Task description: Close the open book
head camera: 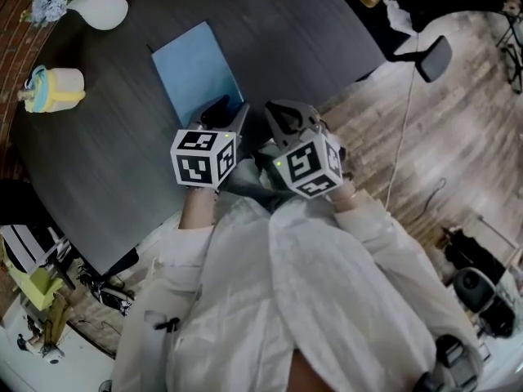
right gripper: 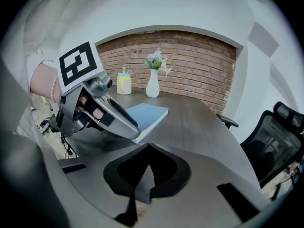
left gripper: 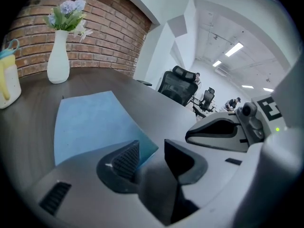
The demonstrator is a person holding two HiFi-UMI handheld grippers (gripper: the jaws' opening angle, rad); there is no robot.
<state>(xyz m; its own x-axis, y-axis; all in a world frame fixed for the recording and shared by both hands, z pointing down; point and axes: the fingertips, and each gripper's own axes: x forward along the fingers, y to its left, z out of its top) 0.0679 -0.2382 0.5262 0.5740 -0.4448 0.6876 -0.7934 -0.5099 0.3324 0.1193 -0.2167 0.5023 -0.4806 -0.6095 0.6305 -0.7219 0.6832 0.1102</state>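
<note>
A blue book (head camera: 196, 68) lies shut and flat on the dark table (head camera: 106, 153), its cover facing up. My left gripper (head camera: 229, 113) hangs over the book's near corner with its jaws open. In the left gripper view that corner of the book (left gripper: 90, 122) shows just beyond the left gripper (left gripper: 152, 151), and the pads do not press on it. My right gripper (head camera: 282, 121) is shut and holds nothing, just right of the left one and off the book. In the right gripper view the book (right gripper: 149, 114) lies ahead of the shut right gripper (right gripper: 148, 148).
A white vase with flowers (head camera: 102, 8) and a yellow lidded cup (head camera: 53, 90) stand at the table's far left, by a brick wall (left gripper: 104, 37). An office chair (head camera: 433, 55) stands on the wooden floor at right. The table's near edge is close to my body.
</note>
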